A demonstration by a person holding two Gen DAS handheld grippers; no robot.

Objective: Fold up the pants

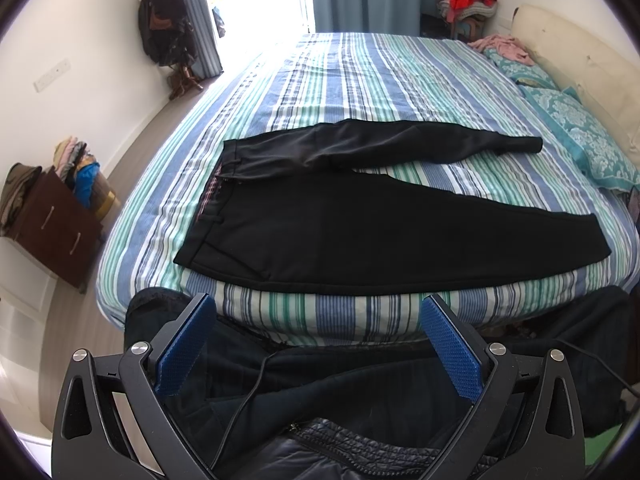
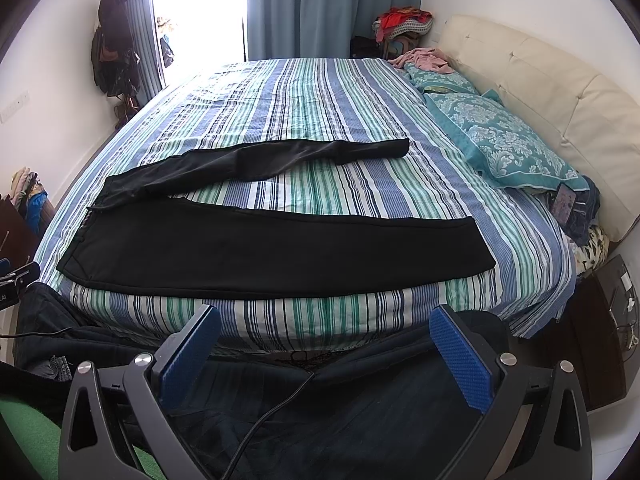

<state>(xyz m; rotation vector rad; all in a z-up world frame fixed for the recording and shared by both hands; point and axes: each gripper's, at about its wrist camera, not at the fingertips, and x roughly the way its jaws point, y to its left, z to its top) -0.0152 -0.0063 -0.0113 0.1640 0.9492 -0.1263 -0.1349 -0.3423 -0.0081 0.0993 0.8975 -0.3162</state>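
Two grippers, both spread wide and holding nothing: the left gripper (image 1: 316, 312) and the right gripper (image 2: 326, 322) hang short of the near edge of the bed (image 2: 304, 92), blue pads apart. The black pants (image 2: 256, 248) lie flat on the striped sheet near that edge, waistband (image 1: 208, 196) to the left, legs running right. The near leg is smooth; the far leg (image 1: 400, 142) is splayed off, twisted and creased, with striped sheet showing between the two.

Here's the risk, as I read it: fold now and that rumpled far leg carries its creases into the stack. A pinch that is too deep could catch the sheet along with the cloth and drag it. The near leg lies close to the mattress edge, so a careless tug may slide the fabric off.

Around them: teal patterned pillows (image 2: 516, 148) and a cream headboard (image 2: 560, 92) to the right, well apart from the pants. A dark cable (image 1: 248, 396) trails under the left gripper across the person's dark jacket and might snag on a reach. Nothing lies on the pants.
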